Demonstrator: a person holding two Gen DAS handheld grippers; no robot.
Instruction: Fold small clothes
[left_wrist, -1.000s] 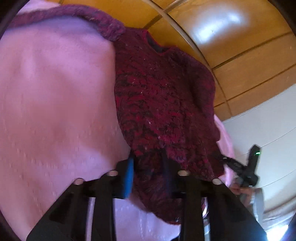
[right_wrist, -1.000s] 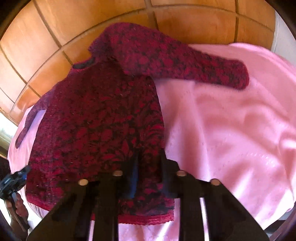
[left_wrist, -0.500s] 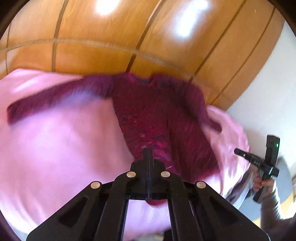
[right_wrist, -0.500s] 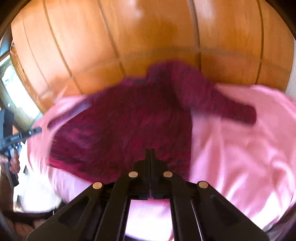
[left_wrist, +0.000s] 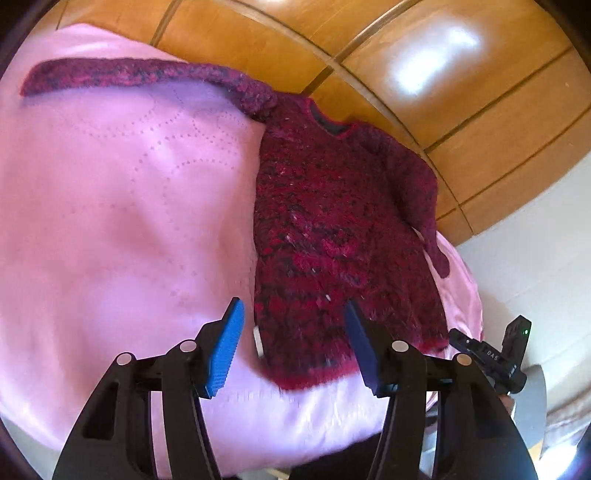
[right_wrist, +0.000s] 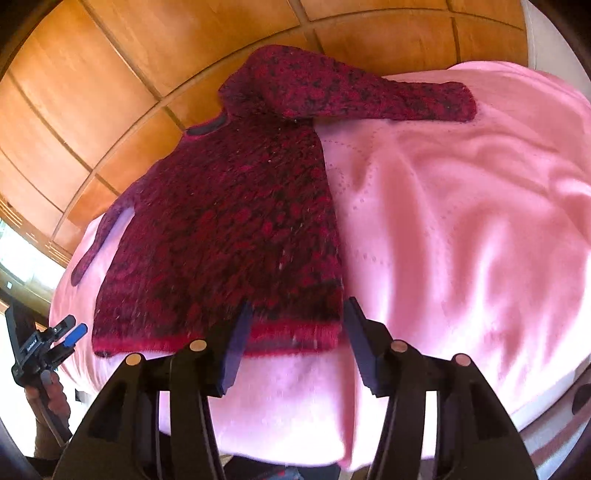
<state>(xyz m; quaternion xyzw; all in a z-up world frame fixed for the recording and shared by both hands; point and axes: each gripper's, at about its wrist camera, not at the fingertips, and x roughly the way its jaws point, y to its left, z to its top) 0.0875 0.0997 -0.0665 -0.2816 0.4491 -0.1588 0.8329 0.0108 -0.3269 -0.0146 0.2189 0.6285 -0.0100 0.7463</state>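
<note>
A dark red knit sweater (left_wrist: 332, 240) lies flat, front down the frame, on a pink blanket (left_wrist: 110, 221). One sleeve (left_wrist: 129, 74) stretches out sideways; the other (left_wrist: 417, 184) lies along the body. My left gripper (left_wrist: 293, 310) hovers over the hem's left corner, jaws opening, pads clear of the knit. In the right wrist view the sweater (right_wrist: 229, 229) shows the same way, and my right gripper (right_wrist: 297, 308) hangs above the hem's right corner, jaws opening, nothing pinched. Each view also shows the other gripper: the right gripper (left_wrist: 480, 350) and the left gripper (right_wrist: 68, 328).
Glossy wood panels (left_wrist: 443, 92) rise right behind the sweater's collar. The pink blanket (right_wrist: 461, 221) spreads wide beside the sweater, with soft folds. A hand (right_wrist: 51, 395) grips the left tool's handle at the blanket's edge. A white wall (left_wrist: 535, 277) stands off to one side.
A second ago both grippers sat low at the hem with narrow jaws; then they shut and pulled back amid blur. Now both stand open above the hem, and the sweater lies flat.
</note>
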